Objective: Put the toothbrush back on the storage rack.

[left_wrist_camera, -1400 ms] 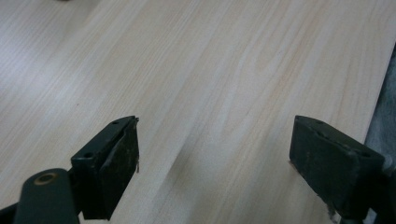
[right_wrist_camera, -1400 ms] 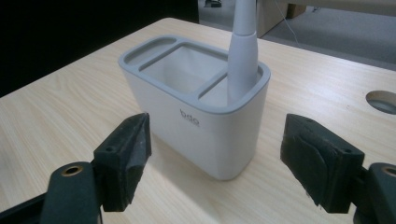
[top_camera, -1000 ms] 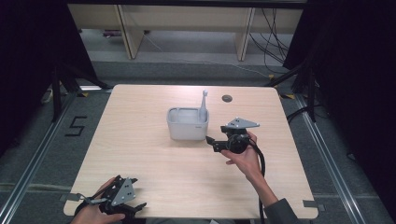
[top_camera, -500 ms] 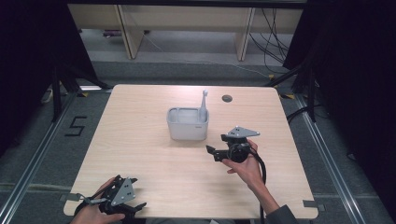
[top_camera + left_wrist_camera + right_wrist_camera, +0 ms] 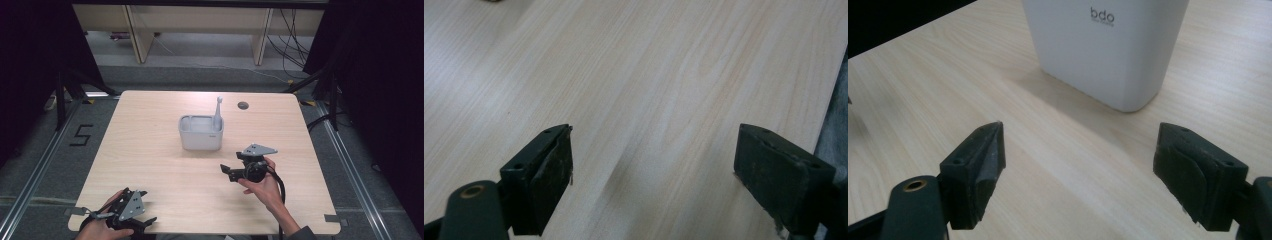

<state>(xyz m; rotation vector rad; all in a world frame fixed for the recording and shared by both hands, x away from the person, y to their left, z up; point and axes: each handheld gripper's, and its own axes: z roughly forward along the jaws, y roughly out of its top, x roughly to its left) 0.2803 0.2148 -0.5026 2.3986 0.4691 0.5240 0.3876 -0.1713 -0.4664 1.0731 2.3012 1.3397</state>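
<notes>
A white rectangular tub (image 5: 201, 134) stands mid-table with a grey, long-handled brush-like item (image 5: 217, 110) upright in its right corner. My right gripper (image 5: 228, 171) hovers in front of the tub and slightly to its right, apart from it, jaws pointing left and open. In the right gripper view the tub (image 5: 1105, 50), marked "bdo", lies just beyond the open, empty right gripper (image 5: 1078, 172). My left gripper (image 5: 145, 224) rests at the table's near-left edge. In its own view the left gripper (image 5: 654, 172) stands open over bare wood.
The light wooden table (image 5: 150, 160) has a dark round hole (image 5: 243, 105) near its far edge. Its right edge shows beside the jaw in the left gripper view. Dark floor with a "5" marking (image 5: 82, 135) lies to the left.
My right gripper has drawn back from the tub toward the person, opening a gap of bare wood between them. The left gripper has stayed put.
</notes>
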